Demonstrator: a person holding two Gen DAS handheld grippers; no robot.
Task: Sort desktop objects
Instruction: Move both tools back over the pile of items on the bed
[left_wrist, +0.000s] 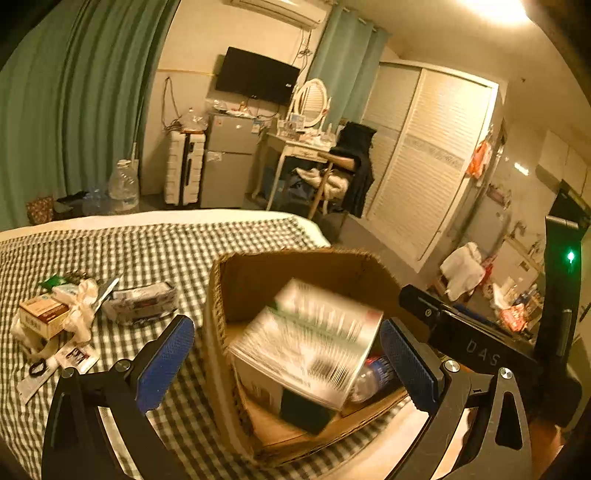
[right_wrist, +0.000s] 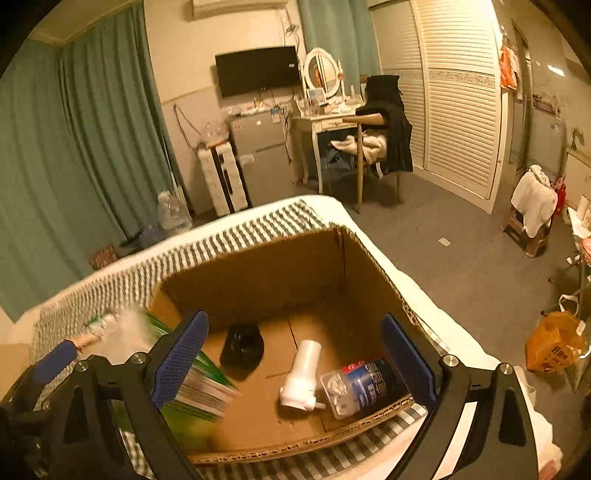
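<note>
Two handheld grippers hover over an open cardboard box (right_wrist: 369, 266) that sits at the corner of a bed covered in a green-and-white checked cloth (left_wrist: 147, 240). The left gripper (left_wrist: 288, 363) has its blue-padded jaws spread wide, pinching nothing. Between and beyond them a book (left_wrist: 310, 339) with a pale printed cover appears blurred and tilted inside the box, touching neither pad, so it seems to have been let go to drop in among the sorted things. The right gripper (right_wrist: 293, 360) also has its jaws spread and empty, pointing down into the same box.

On the box floor lie a black round object (right_wrist: 242, 349), a white bottle (right_wrist: 301, 376) on its side, and a blue-labelled pack (right_wrist: 364, 382) just beside the bottle against the near wall. The book's green edge (right_wrist: 199, 387) rests at the left of the box, partly behind the right gripper's left jaw.

Still unsorted on the bed, well to the left of the box, is a loose cluster: a small carton (left_wrist: 42, 317), crumpled white wrapping (left_wrist: 83, 308), a dark foil packet (left_wrist: 142, 302), and paper slips (left_wrist: 74, 356). The box wall stands between the grippers and that cluster, so reaching it likely means lifting clear of the rim first.

Behind are green curtains, a wall television, a small fridge and a dressing table
</note>
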